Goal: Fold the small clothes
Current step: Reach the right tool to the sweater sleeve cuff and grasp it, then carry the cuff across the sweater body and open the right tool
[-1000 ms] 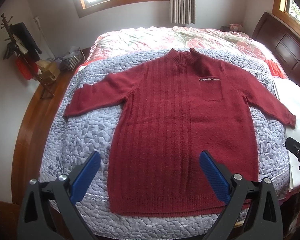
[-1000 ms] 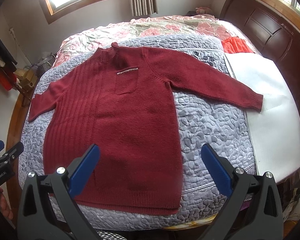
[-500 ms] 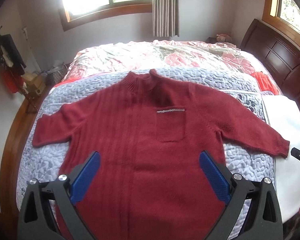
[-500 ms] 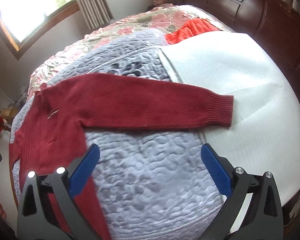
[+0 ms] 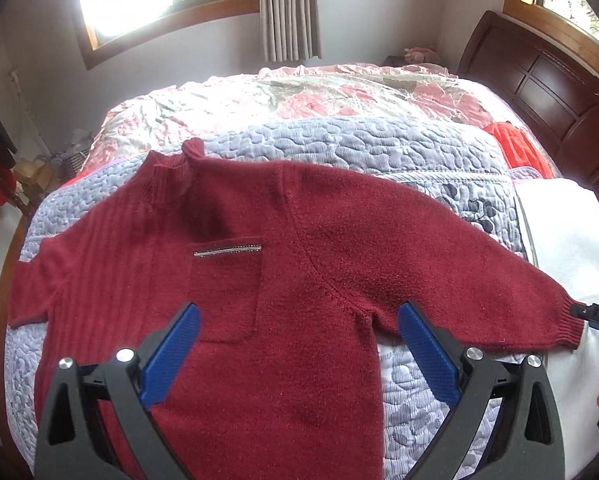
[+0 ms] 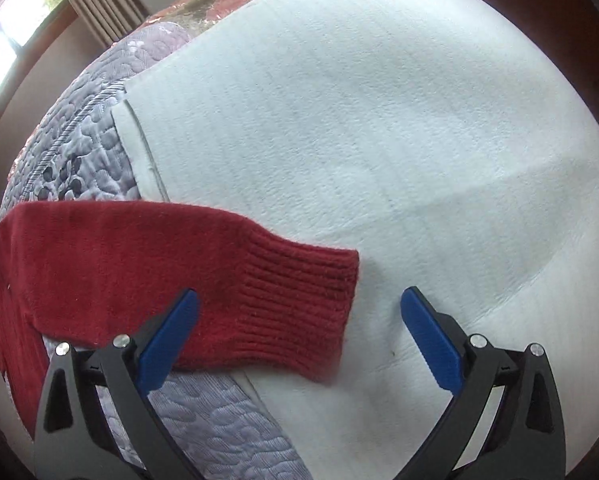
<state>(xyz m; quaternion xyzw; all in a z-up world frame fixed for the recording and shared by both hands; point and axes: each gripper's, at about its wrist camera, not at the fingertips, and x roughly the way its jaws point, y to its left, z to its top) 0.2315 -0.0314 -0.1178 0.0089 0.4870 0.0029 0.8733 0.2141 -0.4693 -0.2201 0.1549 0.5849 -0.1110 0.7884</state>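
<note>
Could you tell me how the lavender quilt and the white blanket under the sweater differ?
The lavender quilt has a puffy pebble-stitched pattern; the white blanket is plain, with faint fold creases. The quilt lies under the red sweater body; the blanket lies under only its ribbed cuff. Both are spread flat on the bed.

The sweater [image 5: 307, 280] is dark red, ribbed in vertical lines on one side and at the cuff [image 6: 299, 320], plain and fuzzy elsewhere, with a thin silvery strip along the pocket [image 5: 227, 250] top. The quilt [image 5: 363, 148] under it is pale lavender-grey with a pebble stitch pattern and a few dark blotches. The blanket [image 6: 379, 120] is plain white. The bedspread [image 5: 319, 96] is pink and red floral. Both grippers' pads [image 5: 167, 356] are blue on black frames. The headboard [image 5: 547, 92] is dark brown wood.
</note>
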